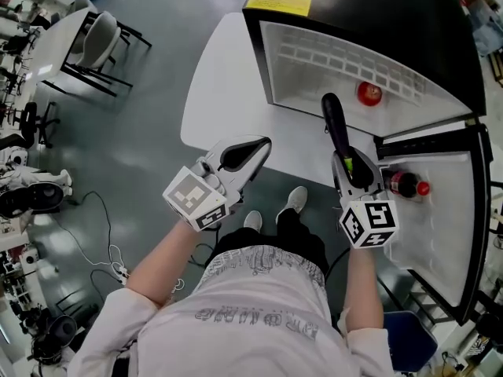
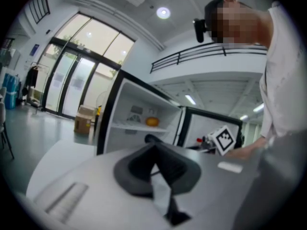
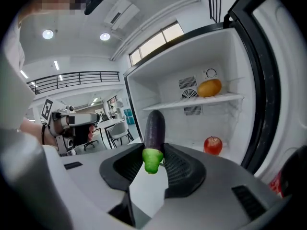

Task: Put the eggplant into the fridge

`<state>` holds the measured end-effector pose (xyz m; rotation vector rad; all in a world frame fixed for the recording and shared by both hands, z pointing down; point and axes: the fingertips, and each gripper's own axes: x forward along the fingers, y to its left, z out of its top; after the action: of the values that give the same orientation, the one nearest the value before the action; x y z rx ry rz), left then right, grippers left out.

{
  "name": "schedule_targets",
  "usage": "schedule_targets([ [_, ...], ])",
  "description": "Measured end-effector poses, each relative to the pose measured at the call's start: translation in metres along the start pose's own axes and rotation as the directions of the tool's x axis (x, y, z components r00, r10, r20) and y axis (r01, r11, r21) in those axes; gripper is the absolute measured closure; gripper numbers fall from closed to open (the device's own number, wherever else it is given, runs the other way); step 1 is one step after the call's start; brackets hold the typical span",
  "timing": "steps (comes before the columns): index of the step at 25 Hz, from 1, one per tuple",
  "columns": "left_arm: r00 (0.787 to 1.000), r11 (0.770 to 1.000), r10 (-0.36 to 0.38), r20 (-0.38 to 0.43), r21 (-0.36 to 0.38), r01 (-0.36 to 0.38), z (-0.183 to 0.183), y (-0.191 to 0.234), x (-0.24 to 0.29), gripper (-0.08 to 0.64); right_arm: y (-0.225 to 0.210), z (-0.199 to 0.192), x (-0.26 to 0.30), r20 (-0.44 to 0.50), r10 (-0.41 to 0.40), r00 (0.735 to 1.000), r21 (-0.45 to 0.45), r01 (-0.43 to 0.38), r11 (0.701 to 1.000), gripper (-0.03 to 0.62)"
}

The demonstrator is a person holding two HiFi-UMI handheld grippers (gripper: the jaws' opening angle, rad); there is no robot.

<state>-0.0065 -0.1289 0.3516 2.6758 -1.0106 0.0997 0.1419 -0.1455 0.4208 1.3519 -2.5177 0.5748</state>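
Note:
The dark purple eggplant [image 1: 336, 128] with a green stem end [image 3: 152, 161] stands between the pads of my right gripper [image 1: 346, 162], which is shut on it near the stem. It points into the open fridge [image 1: 314, 38], just in front of the lower compartment. In the right gripper view the eggplant [image 3: 154, 126] rises from the right gripper [image 3: 154, 151] toward the fridge's white interior [image 3: 187, 123]. My left gripper [image 1: 253, 149] hovers to the left over the white table's edge, shut and holding nothing. Seen in its own view, the left gripper [image 2: 156, 151] has its pads together.
A red apple [image 1: 369, 93] [image 3: 213, 145] lies on the fridge floor, and an orange fruit [image 3: 209, 87] [image 2: 152, 121] sits on the shelf above. The open door at right holds a red-capped bottle [image 1: 405, 184]. A white table [image 1: 228, 93] adjoins the fridge; chairs [image 1: 98, 38] stand far left.

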Motion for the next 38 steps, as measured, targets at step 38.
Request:
schedule_targets([
  [38, 0.994, 0.997, -0.071, -0.080, 0.013, 0.072, -0.035, 0.052, 0.052, 0.553, -0.067, -0.015, 0.133, -0.051, -0.182, 0.982, 0.000, 0.182, 0.983, 0.465],
])
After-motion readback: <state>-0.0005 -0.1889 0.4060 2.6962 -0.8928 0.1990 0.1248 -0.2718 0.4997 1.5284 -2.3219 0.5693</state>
